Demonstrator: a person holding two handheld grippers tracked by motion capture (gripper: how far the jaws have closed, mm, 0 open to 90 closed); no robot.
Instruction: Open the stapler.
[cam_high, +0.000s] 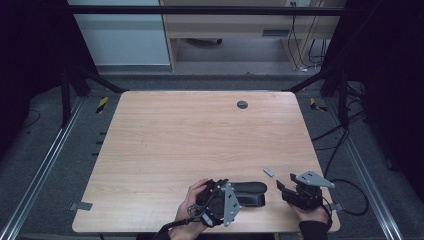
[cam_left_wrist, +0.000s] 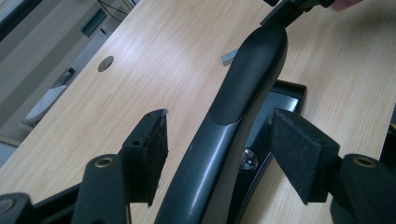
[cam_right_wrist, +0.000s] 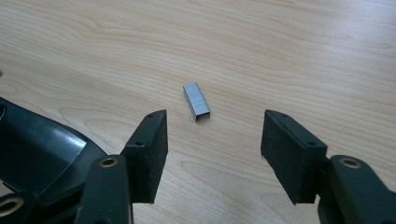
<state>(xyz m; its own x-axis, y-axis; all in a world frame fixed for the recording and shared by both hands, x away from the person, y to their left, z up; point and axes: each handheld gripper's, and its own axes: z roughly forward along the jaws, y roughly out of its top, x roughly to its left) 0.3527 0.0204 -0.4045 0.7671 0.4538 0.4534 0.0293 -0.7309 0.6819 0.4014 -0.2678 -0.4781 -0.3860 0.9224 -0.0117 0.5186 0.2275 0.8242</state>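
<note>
Stapler (cam_high: 248, 193) lay near the counter's (cam_high: 165, 150) front edge, right of centre, its arm running between the left tongs' (cam_left_wrist: 219, 156) wide-open pads, neither pad touching it. Staple strip (cam_right_wrist: 196, 101) sat loose on the wood just right of the stapler, ahead of the right tongs (cam_right_wrist: 214, 156), also wide open and empty. Risk as I judged it: the left pads straddled the rounded, glossy arm, so an off-centre squeeze could make the stapler twist or skid. The strip looked thin and flat; a pinch might snap it or flick it away.
</note>
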